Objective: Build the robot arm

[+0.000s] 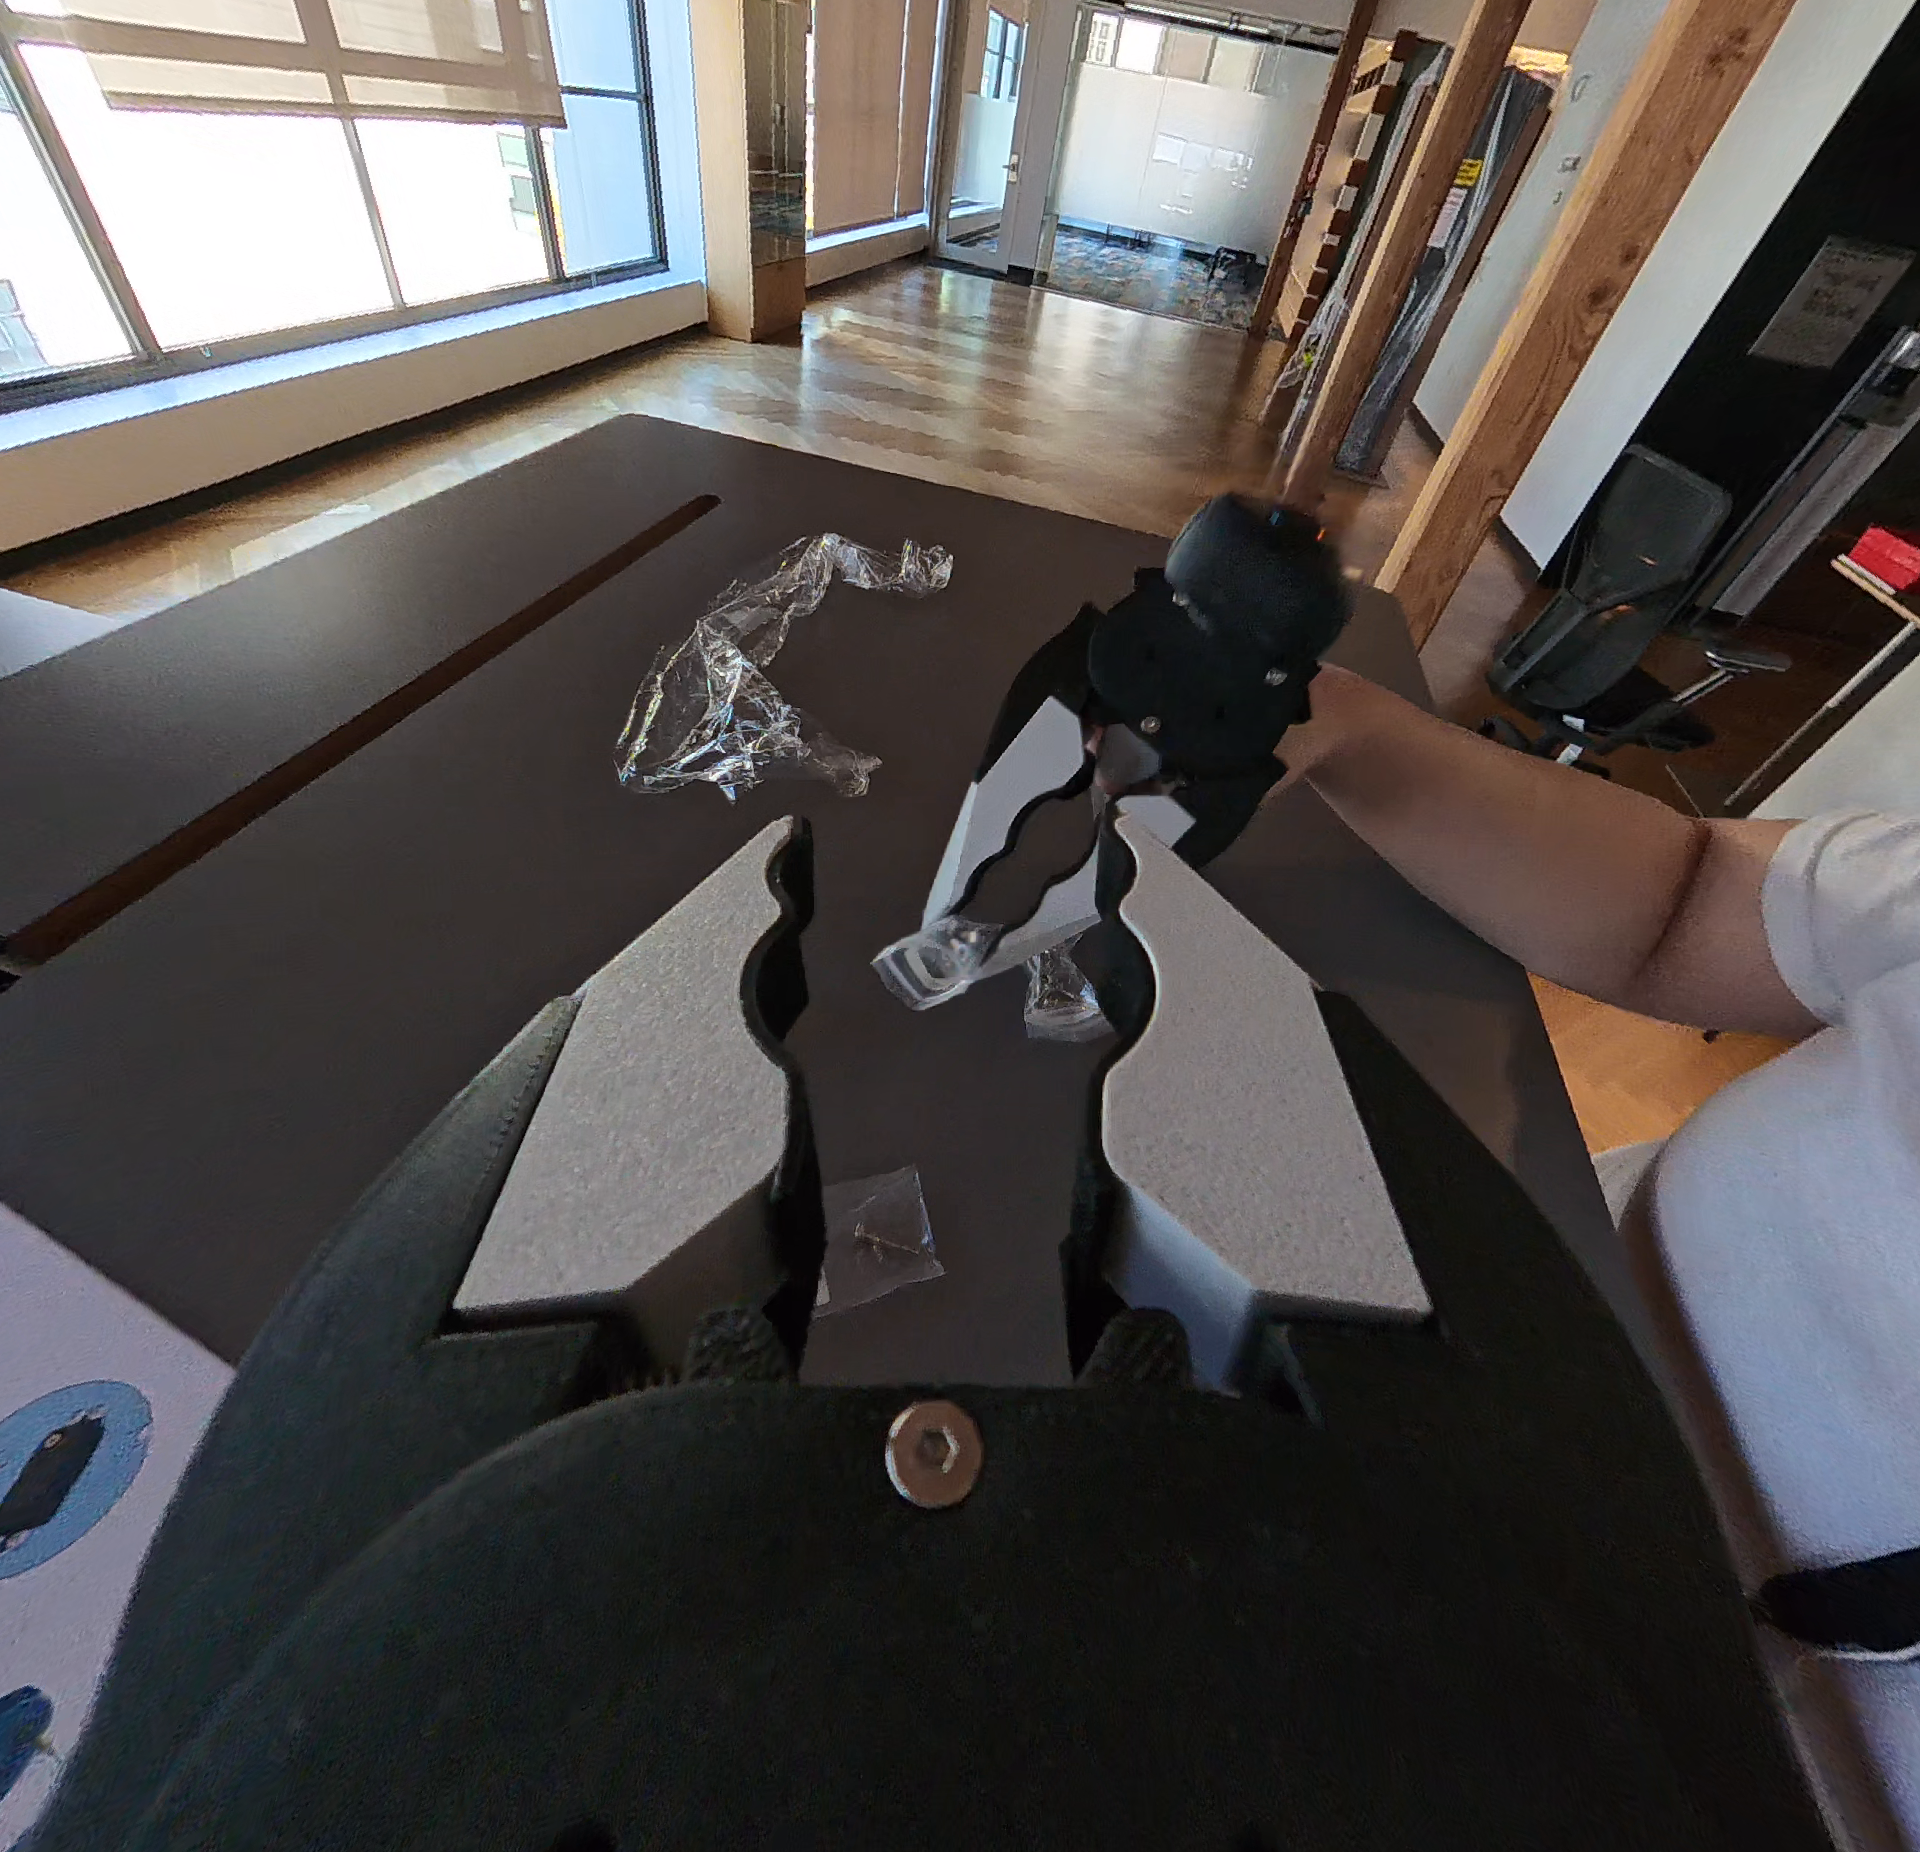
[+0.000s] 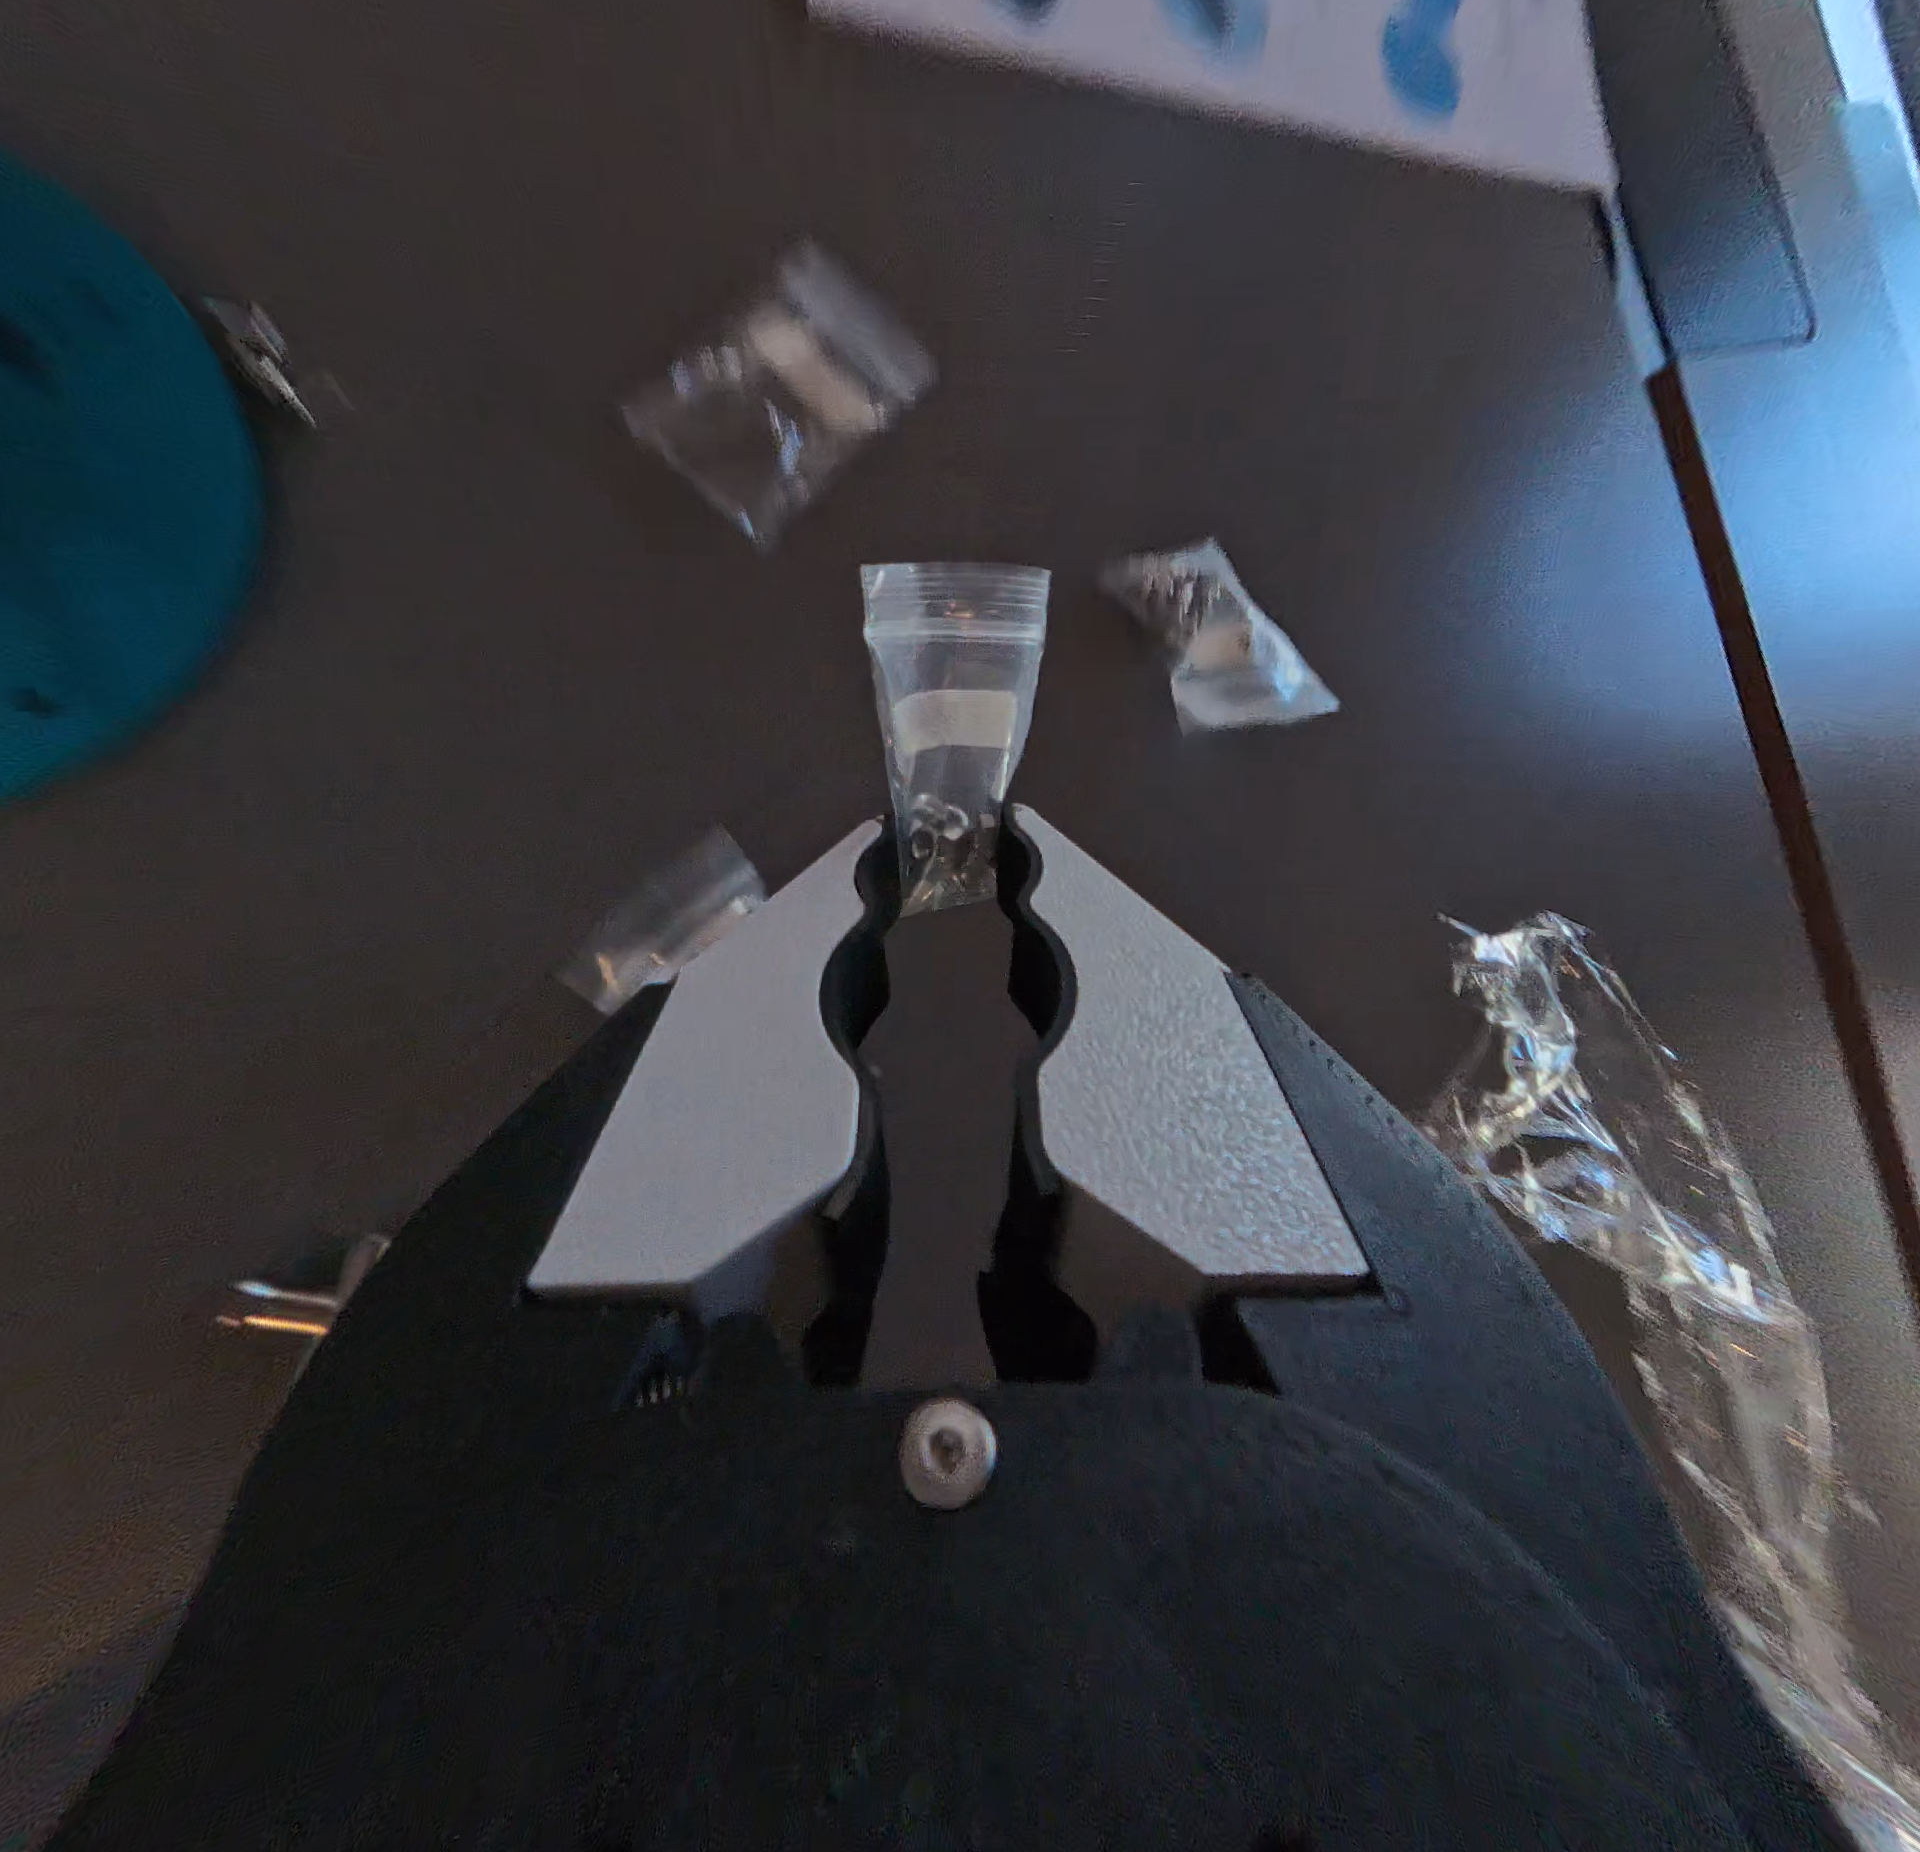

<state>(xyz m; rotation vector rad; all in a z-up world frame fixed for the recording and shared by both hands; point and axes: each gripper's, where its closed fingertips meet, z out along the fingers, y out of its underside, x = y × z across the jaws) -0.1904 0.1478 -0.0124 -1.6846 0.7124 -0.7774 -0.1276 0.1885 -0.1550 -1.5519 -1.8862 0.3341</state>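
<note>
Right tongs (image 2: 948,846) pinch a small clear bag (image 2: 954,701) of metal parts by its lower end, above the dark bench (image 2: 436,555). Left tongs (image 1: 961,846), spread wide and empty, hover near that bag; crumpled clear film (image 1: 748,680) lies beyond it.

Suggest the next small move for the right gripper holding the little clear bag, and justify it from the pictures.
Probably lift slightly, straight up. The right gripper pinches only the bottom end of the small clear bag, other bags lie close on the dark table, and the left gripper waits open nearby.
</note>
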